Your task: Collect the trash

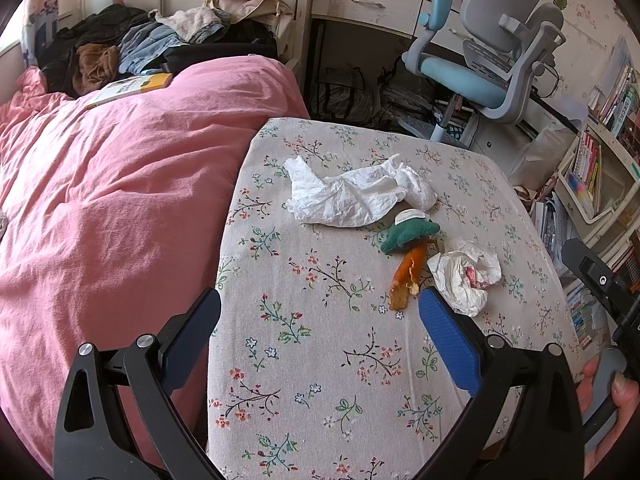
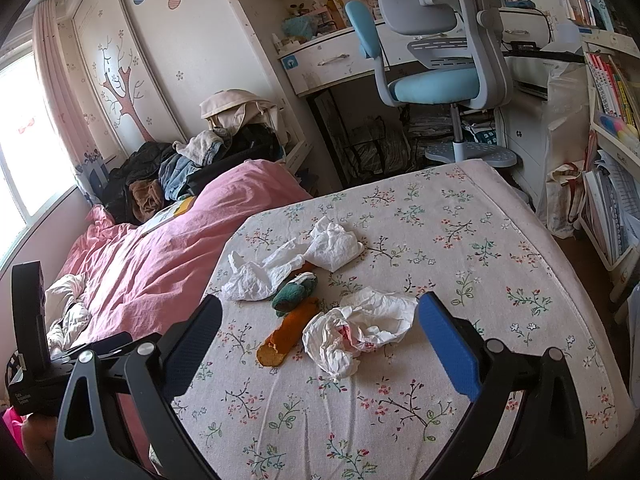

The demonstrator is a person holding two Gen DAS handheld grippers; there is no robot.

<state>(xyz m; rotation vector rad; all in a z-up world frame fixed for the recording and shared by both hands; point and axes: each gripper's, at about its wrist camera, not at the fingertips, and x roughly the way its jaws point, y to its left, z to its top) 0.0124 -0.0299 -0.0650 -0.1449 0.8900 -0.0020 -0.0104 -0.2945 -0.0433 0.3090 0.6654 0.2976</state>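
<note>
On the floral bedsheet (image 1: 320, 340) (image 2: 460, 240) lie two crumpled white tissues and a carrot-shaped plush. The large tissue (image 1: 352, 192) (image 2: 288, 260) is farthest from me. The small tissue with red stains (image 1: 466, 274) (image 2: 356, 332) is nearest, beside the orange and green carrot plush (image 1: 408, 260) (image 2: 292, 316). My left gripper (image 1: 320, 320) is open above the sheet, its right finger close to the small tissue. My right gripper (image 2: 320, 324) is open with the stained tissue and the plush's end lying between its fingers, untouched.
A pink duvet (image 1: 112, 208) (image 2: 160, 256) covers the bed's left side, with a book (image 1: 128, 88) and piled clothes (image 1: 152, 44) at its head. A blue and grey desk chair (image 1: 488, 64) (image 2: 436, 56) and bookshelves (image 1: 600, 168) stand beyond the bed. A hand (image 1: 608, 396) holds the other gripper at right.
</note>
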